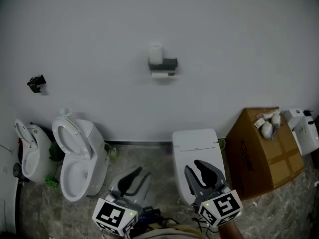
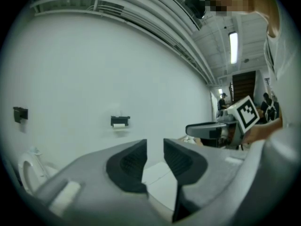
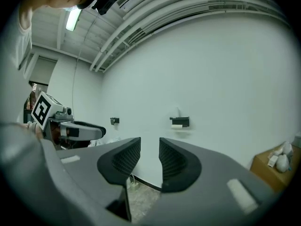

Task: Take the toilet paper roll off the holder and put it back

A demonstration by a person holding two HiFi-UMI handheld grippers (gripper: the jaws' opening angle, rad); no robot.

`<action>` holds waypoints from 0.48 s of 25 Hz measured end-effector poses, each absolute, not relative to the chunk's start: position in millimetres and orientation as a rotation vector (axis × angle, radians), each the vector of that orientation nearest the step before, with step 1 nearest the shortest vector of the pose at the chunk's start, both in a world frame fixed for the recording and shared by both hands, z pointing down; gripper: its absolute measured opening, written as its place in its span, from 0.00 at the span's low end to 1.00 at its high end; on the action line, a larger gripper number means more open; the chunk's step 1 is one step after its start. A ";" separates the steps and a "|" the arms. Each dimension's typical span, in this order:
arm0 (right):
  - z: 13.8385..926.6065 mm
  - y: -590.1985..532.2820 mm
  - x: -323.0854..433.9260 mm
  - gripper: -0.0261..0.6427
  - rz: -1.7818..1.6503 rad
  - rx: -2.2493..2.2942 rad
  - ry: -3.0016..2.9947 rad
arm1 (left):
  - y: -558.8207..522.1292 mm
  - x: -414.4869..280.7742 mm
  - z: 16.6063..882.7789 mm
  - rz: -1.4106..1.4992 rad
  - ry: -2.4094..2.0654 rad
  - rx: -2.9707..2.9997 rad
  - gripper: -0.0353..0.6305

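A dark toilet paper holder (image 1: 164,63) is fixed high on the white wall, with a white roll (image 1: 160,75) hanging under it and a second roll (image 1: 156,54) standing on top. The holder also shows far off in the left gripper view (image 2: 120,120) and the right gripper view (image 3: 180,121). My left gripper (image 1: 141,174) and right gripper (image 1: 195,166) are low near the floor, well short of the wall. Both are open, with a narrow gap and nothing between the jaws (image 2: 155,142) (image 3: 150,141).
A white toilet with its lid up (image 1: 79,153) stands at the left, another (image 1: 32,151) beside it. A closed white toilet (image 1: 197,146) is below the holder. A cardboard box (image 1: 264,151) sits at the right. A small black fitting (image 1: 36,82) is on the wall.
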State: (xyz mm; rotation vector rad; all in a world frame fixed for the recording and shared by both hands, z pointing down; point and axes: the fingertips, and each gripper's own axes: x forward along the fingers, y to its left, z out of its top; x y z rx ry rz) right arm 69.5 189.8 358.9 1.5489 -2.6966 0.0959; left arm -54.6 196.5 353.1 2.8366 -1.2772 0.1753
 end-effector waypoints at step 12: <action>374.8 194.6 99.4 0.20 0.160 1.502 -2.725 | 211.8 -32.4 369.5 0.202 -1.346 2.770 0.21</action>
